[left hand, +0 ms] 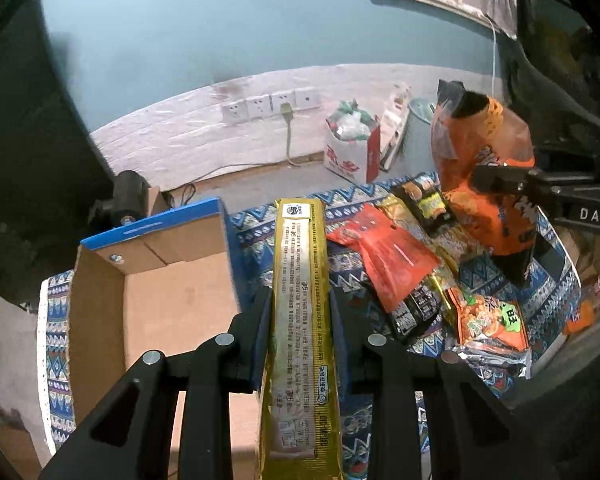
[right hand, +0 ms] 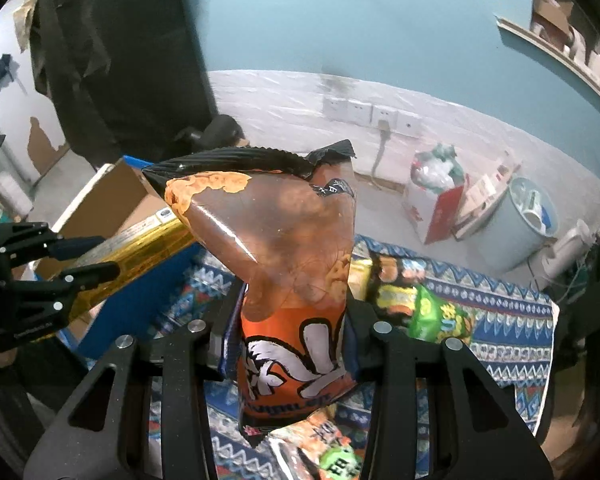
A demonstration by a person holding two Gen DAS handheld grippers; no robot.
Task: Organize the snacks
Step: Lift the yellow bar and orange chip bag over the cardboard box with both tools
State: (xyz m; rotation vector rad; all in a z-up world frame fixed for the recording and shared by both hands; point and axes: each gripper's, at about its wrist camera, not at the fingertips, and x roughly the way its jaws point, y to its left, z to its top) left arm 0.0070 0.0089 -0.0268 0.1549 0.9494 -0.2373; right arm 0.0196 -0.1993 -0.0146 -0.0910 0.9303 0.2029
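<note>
The left gripper [left hand: 300, 320] is clenched on a long gold packet [left hand: 300, 280] that runs forward between its fingers, with the open cardboard box [left hand: 100, 300] just to their left. The right gripper [right hand: 292, 344] is clamped on an orange snack bag [right hand: 292, 280], raised above the patterned surface [right hand: 500, 320]. The box floor looks bare, so sorting seems barely begun; several packets [left hand: 384, 264] lie right of the left fingers. The gold packet's near end is cut off, and the box's near corner is hidden.
</note>
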